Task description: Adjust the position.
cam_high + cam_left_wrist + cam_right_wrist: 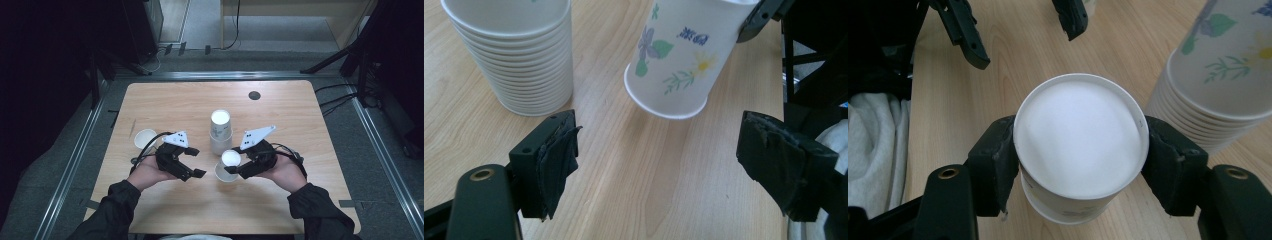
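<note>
Paper cup (1079, 150), upside down with its white base facing up, sat clenched between the pads of the right tongs (1080, 160), near the middle of the wooden bench (165, 100); in the left gripper view its flower print (674, 50) showed, and it hung tilted with its rim just above the wood. Just beside it stood a stack of inverted paper cups (220, 131). The left tongs (196, 161) were released, jaws wide apart with nothing between them, a little way from the held cup. A single white cup (145, 138) stood beyond the left hand (150, 172).
</note>
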Demonstrator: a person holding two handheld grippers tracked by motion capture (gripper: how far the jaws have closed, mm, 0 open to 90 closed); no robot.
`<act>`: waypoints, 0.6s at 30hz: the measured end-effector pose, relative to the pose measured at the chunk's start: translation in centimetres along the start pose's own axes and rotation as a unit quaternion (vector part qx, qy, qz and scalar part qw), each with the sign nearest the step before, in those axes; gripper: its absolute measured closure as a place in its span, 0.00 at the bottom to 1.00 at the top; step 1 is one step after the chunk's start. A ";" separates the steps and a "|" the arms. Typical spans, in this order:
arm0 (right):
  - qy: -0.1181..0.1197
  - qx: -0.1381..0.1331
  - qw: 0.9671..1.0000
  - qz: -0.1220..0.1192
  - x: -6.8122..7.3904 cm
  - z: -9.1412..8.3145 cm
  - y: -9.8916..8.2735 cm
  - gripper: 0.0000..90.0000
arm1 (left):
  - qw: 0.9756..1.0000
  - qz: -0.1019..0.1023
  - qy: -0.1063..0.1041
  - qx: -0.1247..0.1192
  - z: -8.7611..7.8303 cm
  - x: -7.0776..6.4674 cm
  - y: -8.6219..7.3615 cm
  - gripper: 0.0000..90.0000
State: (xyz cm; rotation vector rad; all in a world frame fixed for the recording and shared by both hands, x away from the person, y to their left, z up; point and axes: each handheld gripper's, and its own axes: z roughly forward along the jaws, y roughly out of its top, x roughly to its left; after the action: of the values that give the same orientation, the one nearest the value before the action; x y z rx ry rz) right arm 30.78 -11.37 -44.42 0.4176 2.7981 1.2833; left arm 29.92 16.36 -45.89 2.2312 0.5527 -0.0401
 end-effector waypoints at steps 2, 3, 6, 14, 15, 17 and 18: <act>0.004 -0.001 1.000 -0.004 0.0 0.3 0.1 0.40 | 1.000 0.002 0.000 0.001 0.0 -0.1 0.0 0.19; 0.006 -0.002 1.000 -0.004 0.1 0.3 0.2 0.40 | 1.000 0.005 -0.001 0.001 0.0 -0.2 0.0 0.19; 0.014 -0.011 1.000 -0.005 0.1 0.5 0.4 0.40 | 1.000 0.008 0.001 -0.002 0.0 -0.3 0.0 0.19; 0.026 -0.024 0.999 -0.005 0.2 0.6 0.6 0.40 | 1.000 0.010 -0.014 -0.008 0.4 -0.7 0.2 0.19; 0.028 -0.029 0.999 -0.003 0.2 0.6 0.7 0.40 | 1.000 0.013 -0.016 -0.008 0.6 -0.9 0.2 0.19; 0.032 -0.035 0.999 -0.001 0.3 0.5 0.8 0.40 | 1.000 0.018 -0.017 -0.006 0.8 -1.1 0.3 0.19; 0.032 -0.036 0.999 -0.001 0.3 0.4 0.9 0.40 | 1.000 0.021 -0.019 -0.004 1.0 -1.2 0.4 0.19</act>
State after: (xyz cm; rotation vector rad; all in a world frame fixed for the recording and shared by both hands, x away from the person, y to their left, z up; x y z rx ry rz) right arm 30.73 -10.41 -44.03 0.3783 2.7914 1.4179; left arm 29.14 14.99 -46.05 2.2287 0.4854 -0.0588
